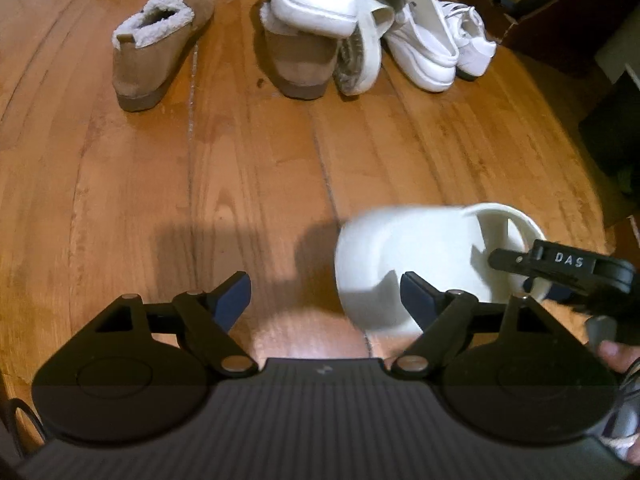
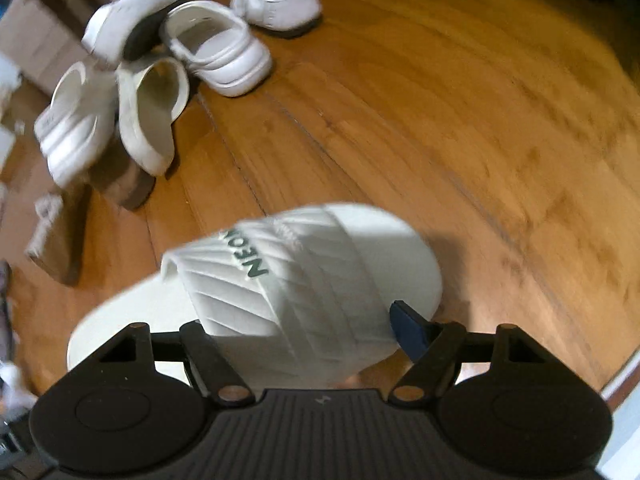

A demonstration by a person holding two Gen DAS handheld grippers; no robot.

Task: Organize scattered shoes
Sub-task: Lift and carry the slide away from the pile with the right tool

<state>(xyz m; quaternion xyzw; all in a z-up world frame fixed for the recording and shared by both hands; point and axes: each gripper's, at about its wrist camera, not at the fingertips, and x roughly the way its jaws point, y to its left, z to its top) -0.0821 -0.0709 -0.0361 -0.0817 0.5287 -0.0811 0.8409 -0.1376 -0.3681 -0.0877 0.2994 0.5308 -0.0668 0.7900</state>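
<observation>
Looking along my left hand-held gripper (image 1: 326,300), its jaws gape over bare wooden plank floor (image 1: 248,168), shoe pile (image 1: 352,28) well ahead. Through the right view, my right hand-held gripper (image 2: 304,334) clamps the white ribbed rubber slide sandal (image 2: 304,276); open floor lies rightward.

I see a white slide (image 2: 304,280) with a ribbed strap lettered in dark green, lifted above the wooden floor (image 1: 248,168) and tilted, well this side of the shoe heap (image 1: 352,28). That heap is my landmark: white chunky clogs, sandals and a sneaker tumbled over one another, with a tan fleece-lined ankle boot (image 1: 300,64) standing under them, heel toward me. Its mate, a second tan boot (image 1: 156,48), stands upright just left of the heap, apart from it, toe pointing away.
</observation>
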